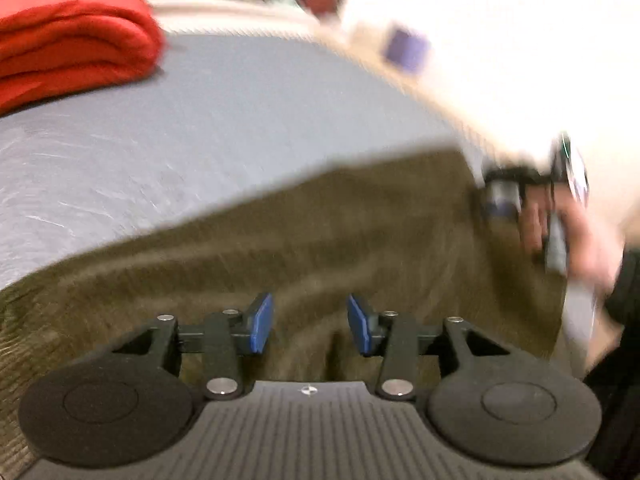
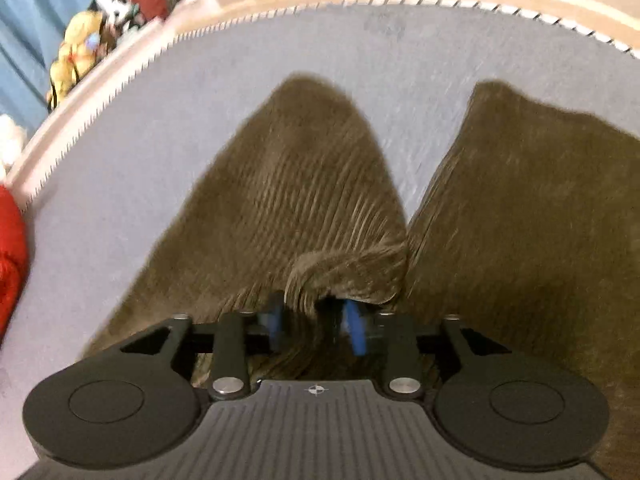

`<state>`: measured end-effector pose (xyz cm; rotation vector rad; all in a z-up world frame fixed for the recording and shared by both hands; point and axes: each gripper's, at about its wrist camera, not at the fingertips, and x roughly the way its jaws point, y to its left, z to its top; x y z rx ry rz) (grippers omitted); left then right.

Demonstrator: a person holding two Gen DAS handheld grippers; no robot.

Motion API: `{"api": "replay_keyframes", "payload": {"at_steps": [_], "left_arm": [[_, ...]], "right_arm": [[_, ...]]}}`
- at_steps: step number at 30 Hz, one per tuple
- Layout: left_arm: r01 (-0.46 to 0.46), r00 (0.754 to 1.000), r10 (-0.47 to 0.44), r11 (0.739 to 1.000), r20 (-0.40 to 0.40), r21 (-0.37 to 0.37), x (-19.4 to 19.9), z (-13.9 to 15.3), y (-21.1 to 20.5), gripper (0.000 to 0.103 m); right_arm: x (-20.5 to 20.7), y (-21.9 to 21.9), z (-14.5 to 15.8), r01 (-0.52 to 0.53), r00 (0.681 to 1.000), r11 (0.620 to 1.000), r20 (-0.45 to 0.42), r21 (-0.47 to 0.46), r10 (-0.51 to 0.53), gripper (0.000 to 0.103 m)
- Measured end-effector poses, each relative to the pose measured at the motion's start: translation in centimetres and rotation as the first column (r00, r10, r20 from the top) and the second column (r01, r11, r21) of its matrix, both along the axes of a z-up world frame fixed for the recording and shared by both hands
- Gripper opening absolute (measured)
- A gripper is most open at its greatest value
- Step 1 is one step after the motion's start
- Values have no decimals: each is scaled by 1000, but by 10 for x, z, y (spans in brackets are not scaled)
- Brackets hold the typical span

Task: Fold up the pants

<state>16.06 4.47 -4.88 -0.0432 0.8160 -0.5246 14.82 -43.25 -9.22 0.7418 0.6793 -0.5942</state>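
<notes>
A grey-blue quilted bed cover (image 2: 120,184) filled the near ground. A folded red blanket (image 1: 72,36) lay far left. Beyond the pale bed edge (image 2: 120,60), blue curtains (image 2: 36,20) and yellow plush toys (image 2: 76,44) stood far left.

Left gripper (image 1: 310,324) and right gripper (image 2: 316,328): matte black linkage arms, blue pads on fingers (image 1: 262,322), silver pivot screws, round black discs either side, ribbed grey body with small crosshair mark; dark sleeve (image 1: 624,300) at edge
</notes>
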Motion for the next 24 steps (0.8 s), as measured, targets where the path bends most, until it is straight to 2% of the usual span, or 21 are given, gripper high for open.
{"api": "replay_keyframes", "payload": {"at_steps": [2,3,4,6,8,9,10,11,12,13,14,15,17,18,21,22,24], "left_arm": [[-72,997,72,997,-1,3,5,-4,10,44],[-93,995,94,995,-24,45,8,-15,13,37],[-114,990,123,986,-72,126,13,-32,13,34],[-152,950,227,935,-212,321,19,-72,14,28],[-190,946,247,948,-209,257,16,-68,23,28],[-225,941,279,940,-194,258,16,-58,30,30],[-282,936,325,923,-135,264,14,-46,39,34],[-354,924,378,903,-56,241,9,-31,55,47],[-427,898,439,877,-6,223,4,-21,71,58],[-513,854,519,828,37,225,0,-15,88,63],[-607,790,608,757,78,242,-3,-11,105,76],[-680,725,681,686,104,258,-3,-10,124,83],[-780,609,784,563,120,272,-8,-13,159,86],[-807,566,819,524,100,274,-11,-19,177,87],[-824,519,855,494,19,276,-16,-39,212,87],[-823,518,855,502,-11,267,-18,-43,221,87],[-810,541,836,547,-93,209,-20,-53,237,88]], "right_arm": [[-6,4,9,1,998,1000,60,-18,0,55],[-6,8,11,-23,996,999,89,-31,26,57],[-4,13,11,-47,994,998,98,-42,51,61],[3,18,2,-100,993,994,62,-33,102,66],[14,19,-15,-143,989,990,-43,6,143,64],[13,18,-20,-143,988,990,-63,7,144,63],[9,18,-15,-130,991,992,-45,-3,130,60],[6,19,-8,-119,992,993,-34,-10,119,61],[2,21,-1,-117,993,993,-15,-22,117,62],[-2,22,9,-118,993,992,25,-46,119,62],[-6,26,16,-119,991,990,55,-78,123,64],[-9,29,24,-124,988,986,77,-114,133,65],[-14,34,35,-140,980,979,118,-146,158,66],[-16,37,39,-153,976,977,135,-151,173,66],[-20,44,48,-177,967,971,154,-160,202,66],[-21,46,51,-189,964,969,159,-158,214,66],[-24,50,56,-204,958,966,169,-157,230,66]]}}
